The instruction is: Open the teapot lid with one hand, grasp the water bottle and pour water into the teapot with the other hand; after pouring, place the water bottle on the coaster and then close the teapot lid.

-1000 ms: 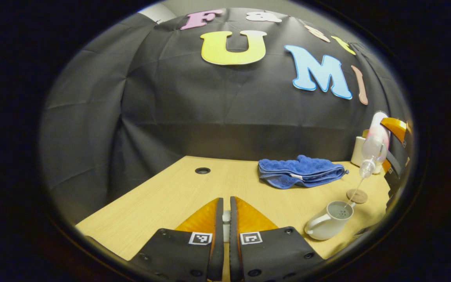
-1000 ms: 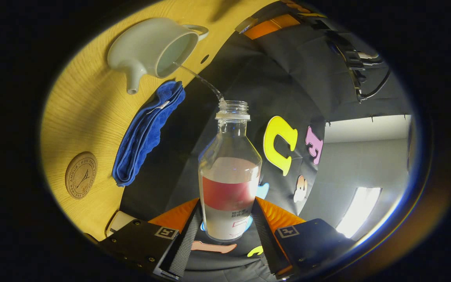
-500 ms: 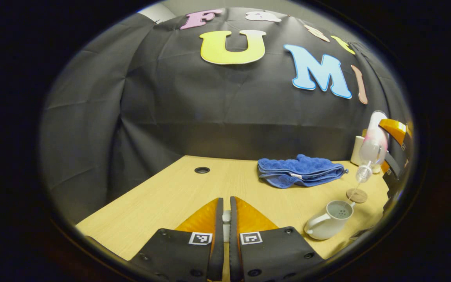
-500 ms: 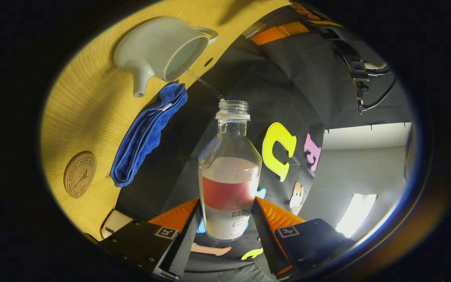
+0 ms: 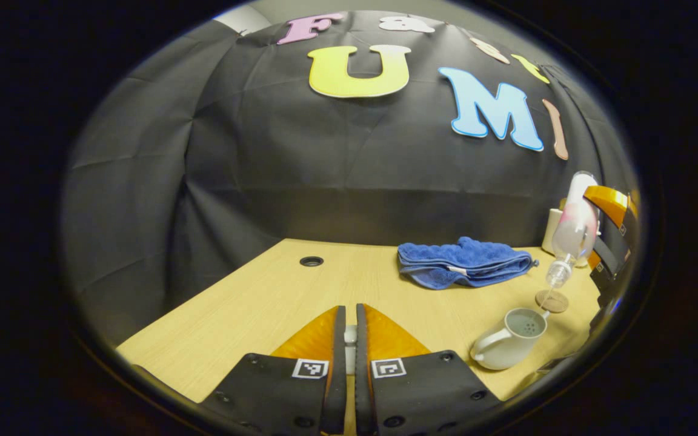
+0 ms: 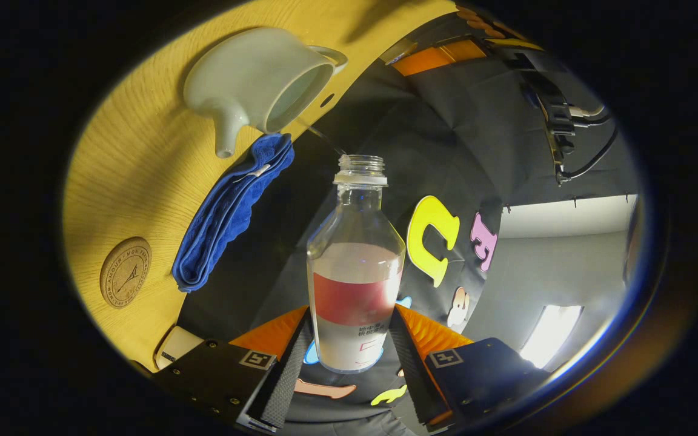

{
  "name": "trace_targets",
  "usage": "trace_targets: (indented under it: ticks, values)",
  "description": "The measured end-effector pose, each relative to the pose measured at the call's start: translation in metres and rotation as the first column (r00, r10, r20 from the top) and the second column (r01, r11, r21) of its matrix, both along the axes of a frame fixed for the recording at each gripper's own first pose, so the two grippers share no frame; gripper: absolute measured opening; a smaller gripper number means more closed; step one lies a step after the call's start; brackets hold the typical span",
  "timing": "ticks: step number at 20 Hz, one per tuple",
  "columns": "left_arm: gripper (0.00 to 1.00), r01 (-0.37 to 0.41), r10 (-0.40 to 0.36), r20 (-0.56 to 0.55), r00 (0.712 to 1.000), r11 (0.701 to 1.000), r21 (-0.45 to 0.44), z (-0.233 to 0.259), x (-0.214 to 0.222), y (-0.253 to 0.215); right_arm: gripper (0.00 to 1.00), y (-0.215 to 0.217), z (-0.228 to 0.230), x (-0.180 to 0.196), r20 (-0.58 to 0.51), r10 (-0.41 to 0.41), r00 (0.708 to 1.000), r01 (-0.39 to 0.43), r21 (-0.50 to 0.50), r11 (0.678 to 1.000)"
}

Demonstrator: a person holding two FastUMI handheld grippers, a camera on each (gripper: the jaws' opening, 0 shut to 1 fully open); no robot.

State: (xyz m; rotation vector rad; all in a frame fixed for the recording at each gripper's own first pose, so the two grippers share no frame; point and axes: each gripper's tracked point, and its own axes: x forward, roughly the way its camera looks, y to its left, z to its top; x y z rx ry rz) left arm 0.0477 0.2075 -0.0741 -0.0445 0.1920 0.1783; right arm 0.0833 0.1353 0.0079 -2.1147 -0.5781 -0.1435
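Right gripper [image 6: 352, 357] clamps the tilted water bottle [image 6: 355, 290], a thin stream arcing into the open teapot [image 5: 508, 339] near the wooden table's [image 5: 276, 303] front edge. Left gripper [image 5: 349, 345] pinches the small white lid [image 5: 349, 335] over bare tabletop. Coaster [image 5: 552, 301] lies just behind the teapot, beside a blue towel [image 5: 464, 263].

A folded blue towel [image 5: 464, 261] lies on the pale wooden desk [image 5: 252, 309] near the black cloth wall [image 5: 300, 169]. A round cable hole [image 5: 311, 261] sits in the desk, well apart from the towel. A small white box [image 5: 552, 231] stands against the wall beyond the towel
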Motion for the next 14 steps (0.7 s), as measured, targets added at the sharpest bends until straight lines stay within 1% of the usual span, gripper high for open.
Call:
trace_targets:
  ticks: [2, 3, 4, 5, 6, 8, 9, 10, 11, 12, 13, 14]
  values:
    - [0.12, 0.001, -0.001, -0.002, 1.0, 1.0, 0.0, 0.001, 0.0, 0.0, 0.76, -0.001, -0.001, 0.001, -0.005, -0.003, 1.0, 0.003, 0.002, 1.0]
    - [0.12, 0.001, -0.001, -0.002, 1.0, 1.0, 0.0, 0.001, 0.0, 0.0, 0.76, -0.003, -0.003, 0.002, -0.02, -0.009, 1.0, 0.01, 0.019, 1.0]
    - [0.12, 0.0, 0.0, -0.001, 1.0, 1.0, 0.0, 0.0, 0.0, 0.0, 0.74, -0.008, -0.005, 0.006, -0.047, -0.018, 0.999, 0.02, 0.049, 0.999]
    - [0.13, 0.0, 0.0, 0.002, 1.0, 1.0, -0.001, 0.002, 0.0, 0.0, 0.76, -0.011, -0.009, 0.008, -0.075, -0.023, 0.997, 0.029, 0.086, 0.996]
    - [0.12, -0.001, 0.001, 0.004, 1.0, 1.0, -0.002, 0.002, -0.001, 0.0, 0.76, -0.013, -0.012, 0.008, -0.103, -0.025, 0.994, 0.038, 0.126, 0.991]
    - [0.13, -0.003, 0.003, 0.007, 1.0, 1.0, -0.002, 0.002, -0.001, 0.0, 0.76, -0.017, -0.02, 0.008, -0.165, -0.019, 0.986, 0.055, 0.218, 0.974]
    - [0.13, -0.002, 0.002, 0.007, 1.0, 1.0, -0.003, 0.002, -0.001, 0.0, 0.77, -0.018, -0.024, 0.008, -0.197, -0.011, 0.98, 0.065, 0.269, 0.961]
    - [0.13, -0.002, 0.002, 0.007, 1.0, 1.0, -0.004, 0.002, -0.001, 0.0, 0.77, -0.018, -0.026, 0.009, -0.228, 0.001, 0.974, 0.075, 0.322, 0.944]
    - [0.13, -0.001, 0.001, 0.007, 1.0, 1.0, -0.004, 0.003, -0.001, 0.0, 0.77, -0.018, -0.03, 0.009, -0.268, 0.017, 0.963, 0.09, 0.382, 0.92]
    - [0.12, -0.001, 0.001, 0.008, 1.0, 1.0, -0.004, 0.002, -0.001, 0.0, 0.77, -0.019, -0.037, 0.009, -0.314, 0.039, 0.949, 0.111, 0.445, 0.889]
    - [0.12, -0.001, 0.001, 0.009, 1.0, 1.0, -0.004, 0.003, -0.001, 0.0, 0.77, -0.02, -0.043, 0.008, -0.359, 0.064, 0.931, 0.139, 0.512, 0.848]
    - [0.12, -0.002, 0.002, 0.012, 1.0, 1.0, -0.003, 0.003, -0.002, 0.0, 0.77, -0.023, -0.05, 0.007, -0.399, 0.093, 0.912, 0.172, 0.579, 0.797]
